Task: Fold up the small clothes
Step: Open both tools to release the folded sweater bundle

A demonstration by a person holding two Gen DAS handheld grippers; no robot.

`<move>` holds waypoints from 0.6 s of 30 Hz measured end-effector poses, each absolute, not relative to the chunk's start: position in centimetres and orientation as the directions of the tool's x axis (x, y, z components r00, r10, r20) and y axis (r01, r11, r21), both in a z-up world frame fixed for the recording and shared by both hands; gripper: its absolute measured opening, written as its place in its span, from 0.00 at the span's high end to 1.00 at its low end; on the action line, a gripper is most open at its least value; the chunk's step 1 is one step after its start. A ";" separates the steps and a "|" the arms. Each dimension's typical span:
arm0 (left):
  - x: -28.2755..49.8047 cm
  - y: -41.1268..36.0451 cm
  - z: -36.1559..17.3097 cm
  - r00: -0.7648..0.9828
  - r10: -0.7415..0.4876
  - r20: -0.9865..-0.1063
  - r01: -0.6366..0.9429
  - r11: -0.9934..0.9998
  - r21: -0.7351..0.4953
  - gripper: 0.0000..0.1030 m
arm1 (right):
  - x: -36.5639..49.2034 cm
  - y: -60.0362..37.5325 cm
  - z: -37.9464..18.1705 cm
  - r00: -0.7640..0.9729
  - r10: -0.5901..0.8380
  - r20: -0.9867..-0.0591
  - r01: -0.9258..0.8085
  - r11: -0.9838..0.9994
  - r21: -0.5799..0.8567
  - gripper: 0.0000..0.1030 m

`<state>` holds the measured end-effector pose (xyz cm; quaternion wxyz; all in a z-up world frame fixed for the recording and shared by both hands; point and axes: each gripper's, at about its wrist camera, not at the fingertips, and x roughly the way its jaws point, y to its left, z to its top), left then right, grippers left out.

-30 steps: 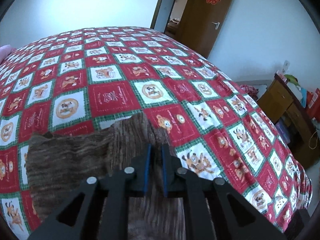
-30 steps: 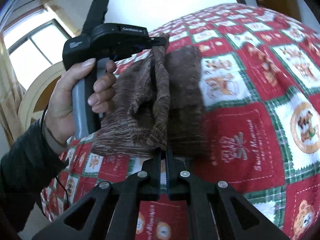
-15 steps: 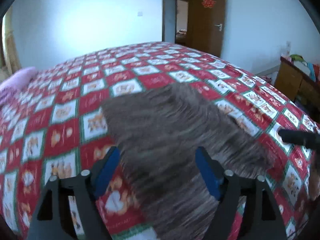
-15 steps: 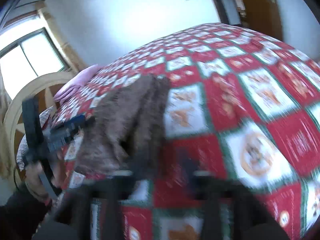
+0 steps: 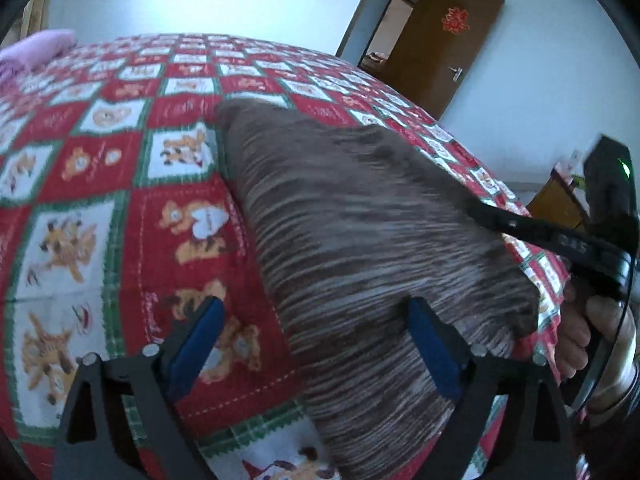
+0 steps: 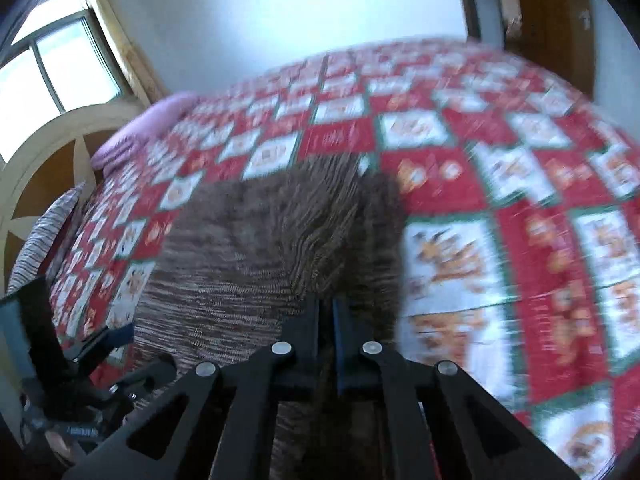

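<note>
A brown striped knit garment [image 5: 352, 224] lies on the red, white and green patterned bedspread [image 5: 96, 168]. My left gripper [image 5: 316, 344] is open, its blue pads wide apart just above the garment's near end. My right gripper [image 6: 327, 312] is shut on a raised fold of the same garment [image 6: 248, 240], which spreads to its left. The right gripper also shows in the left wrist view [image 5: 576, 240] at the right, held by a hand. The left gripper shows at the lower left of the right wrist view [image 6: 100, 360].
A pink pillow [image 5: 36, 48] and a striped pillow [image 6: 44, 236] lie at the head of the bed by a curved headboard [image 6: 48, 148] and window. A brown door [image 5: 448, 36] stands open beyond the bed. A wooden cabinet [image 5: 556, 200] stands at the right.
My left gripper has opened and let go of the garment. The garment has been laid down flatter on the bed. My right gripper has moved but stays shut on the fold.
</note>
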<state>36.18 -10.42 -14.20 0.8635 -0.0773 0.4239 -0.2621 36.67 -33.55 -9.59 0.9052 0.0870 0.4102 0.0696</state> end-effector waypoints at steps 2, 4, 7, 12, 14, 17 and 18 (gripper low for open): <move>36.2 -10.8 -14.3 0.495 -0.515 -0.700 0.392 0.851 -0.349 0.06 | 36.6 -34.3 -10.0 0.636 0.181 -0.750 -0.035 0.978 0.206 0.96; 35.9 -11.2 -14.4 0.493 -0.504 -0.709 0.403 0.855 -0.328 0.04 | 37.3 -34.9 -11.6 0.601 0.153 -0.784 0.004 0.981 0.194 0.96; 35.5 -11.8 -14.5 0.491 -0.479 -0.728 0.416 0.863 -0.287 0.03 | 37.6 -35.4 -12.3 0.593 0.195 -0.781 -0.008 0.972 0.236 0.95; 35.4 -11.4 -14.4 0.503 -0.469 -0.726 0.408 0.869 -0.279 0.03 | 36.3 -36.4 -10.1 0.650 0.191 -0.736 0.031 0.960 0.277 0.58; 35.5 -10.3 -14.1 0.529 -0.475 -0.703 0.372 0.875 -0.310 0.03 | 34.4 -35.6 -8.5 0.689 0.236 -0.686 -0.039 0.956 0.289 0.58; 36.3 -8.8 -12.9 0.581 -0.483 -0.654 0.312 0.875 -0.369 0.02 | 32.2 -33.3 -7.7 0.683 0.313 -0.660 -0.171 0.947 0.273 0.58; 36.5 -8.6 -12.5 0.596 -0.476 -0.647 0.298 0.879 -0.373 0.01 | 31.6 -32.6 -8.0 0.661 0.343 -0.667 -0.207 0.938 0.277 0.58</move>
